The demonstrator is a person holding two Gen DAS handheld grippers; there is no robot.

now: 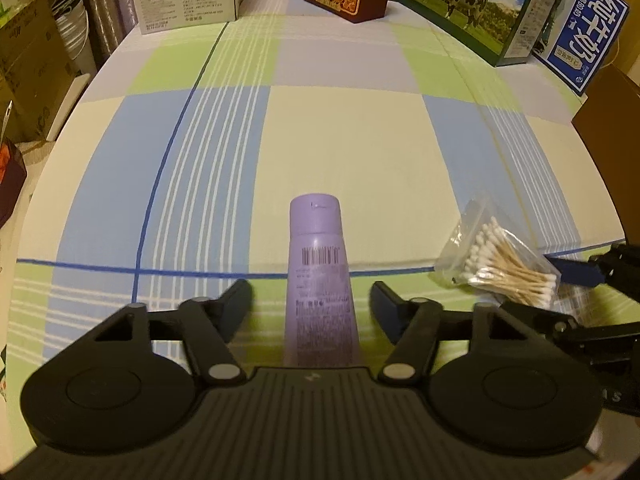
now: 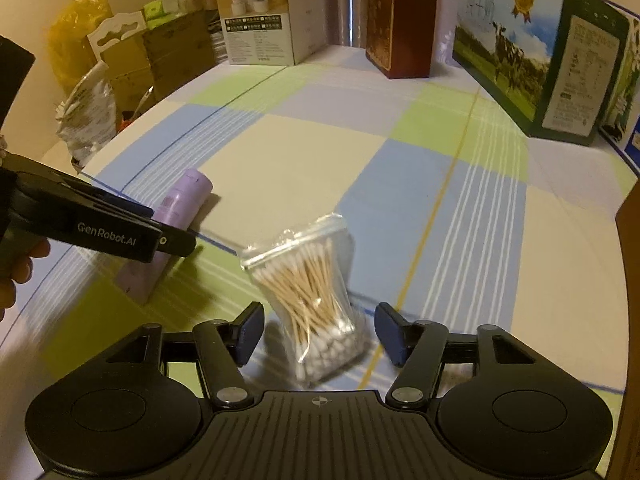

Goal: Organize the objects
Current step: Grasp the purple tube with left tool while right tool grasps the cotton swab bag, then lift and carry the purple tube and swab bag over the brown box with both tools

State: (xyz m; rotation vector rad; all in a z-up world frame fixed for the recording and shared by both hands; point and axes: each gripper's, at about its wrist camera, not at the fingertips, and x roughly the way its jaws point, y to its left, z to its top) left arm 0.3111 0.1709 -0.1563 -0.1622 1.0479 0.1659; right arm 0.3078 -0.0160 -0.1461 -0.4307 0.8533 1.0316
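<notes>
Pick-up step for both: left hand-held gripper (image 1: 311, 300) spread astride the lying purple tube (image 1: 318, 280), right hand-held gripper (image 2: 319, 330) spread around the cotton-swab bag (image 2: 312, 300) on the checked tabletop (image 1: 360, 140); next, likely pinch each.

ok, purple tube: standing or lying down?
Lying down. The purple tube rests lengthwise on the checked tablecloth, barcode side up.
</notes>
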